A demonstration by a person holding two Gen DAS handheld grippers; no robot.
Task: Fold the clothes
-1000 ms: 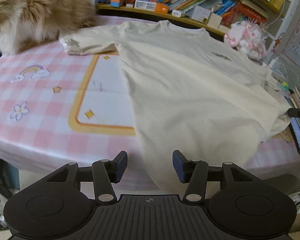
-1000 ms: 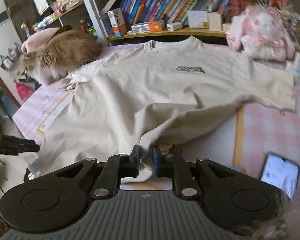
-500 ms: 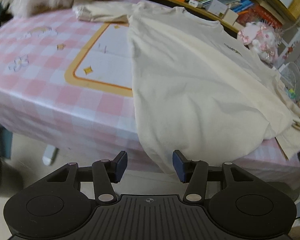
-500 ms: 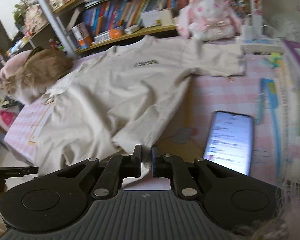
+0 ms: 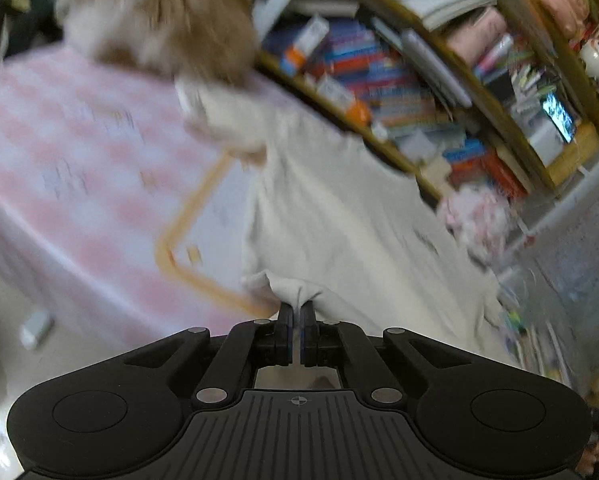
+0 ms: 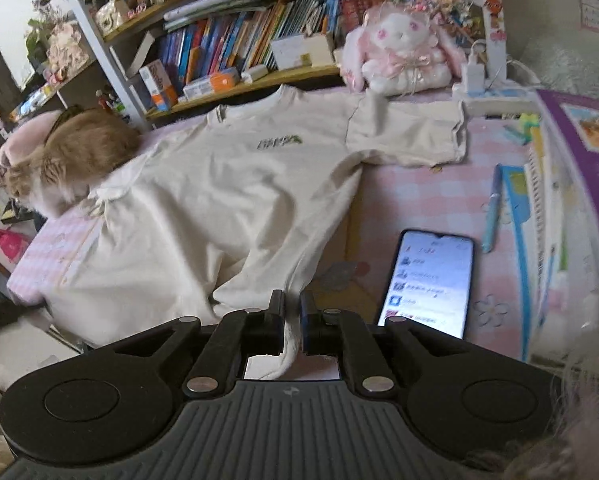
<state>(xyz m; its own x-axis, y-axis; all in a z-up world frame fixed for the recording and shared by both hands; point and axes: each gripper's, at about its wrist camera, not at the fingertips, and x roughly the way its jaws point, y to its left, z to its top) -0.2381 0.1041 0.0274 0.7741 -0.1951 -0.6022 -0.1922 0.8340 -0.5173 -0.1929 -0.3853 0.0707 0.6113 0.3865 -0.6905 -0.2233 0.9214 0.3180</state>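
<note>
A cream T-shirt (image 6: 219, 200) with a small green chest logo lies front up on the pink checked table (image 6: 419, 184); its collar points toward the bookshelf. My right gripper (image 6: 292, 304) is shut on the shirt's bottom hem at the right corner. My left gripper (image 5: 297, 314) is shut on the shirt's (image 5: 339, 216) hem at the left corner, near the table's front edge. The left wrist view is blurred by motion.
A tan long-haired cat (image 6: 71, 156) lies on the table at the shirt's left sleeve. A lit phone (image 6: 427, 280), pens and books (image 6: 559, 200) lie to the right. A plush rabbit (image 6: 399, 56) and a bookshelf (image 6: 239, 52) stand behind the table.
My left gripper was open below the hem; it has closed on the shirt's left hem corner and swung. My right gripper kept hold of the hem and drew it to the right.
</note>
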